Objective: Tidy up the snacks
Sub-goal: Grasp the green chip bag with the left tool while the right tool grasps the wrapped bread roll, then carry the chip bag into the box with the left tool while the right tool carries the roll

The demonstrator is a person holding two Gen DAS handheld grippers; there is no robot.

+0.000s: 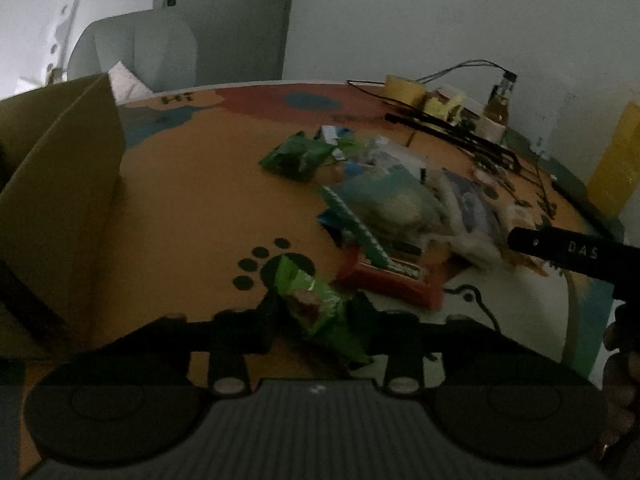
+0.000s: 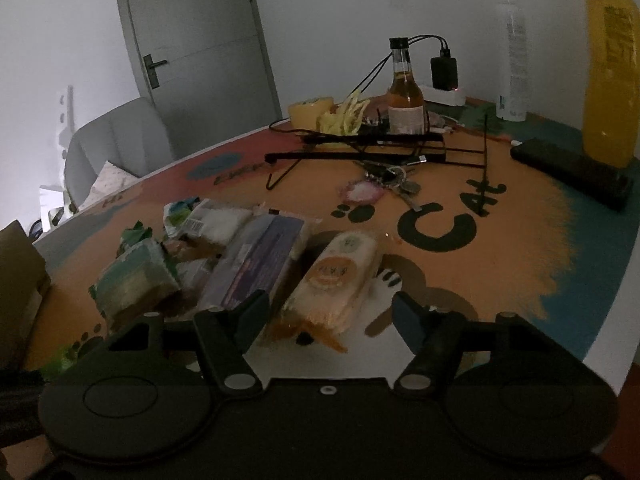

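Note:
My left gripper [image 1: 314, 306] is shut on a small green snack packet [image 1: 316, 304] and holds it just above the orange table. A pile of snack packs [image 1: 384, 200] lies ahead to the right, with a red pack [image 1: 396, 280] nearest. A cardboard box [image 1: 60, 184] stands at the left. My right gripper [image 2: 328, 314] is open, its fingers on either side of an orange-labelled snack pack [image 2: 336, 276]. A purple pack [image 2: 260, 264] and a green-and-tan pack [image 2: 136, 280] lie to its left.
A glass bottle [image 2: 406, 96], black folded stands [image 2: 376, 148], keys [image 2: 388, 180], cables and a charger [image 2: 443, 72] crowd the table's far side. A tall yellow container [image 2: 608, 80] and a black box [image 2: 572, 172] stand at the right. A grey chair [image 2: 116, 140] is behind.

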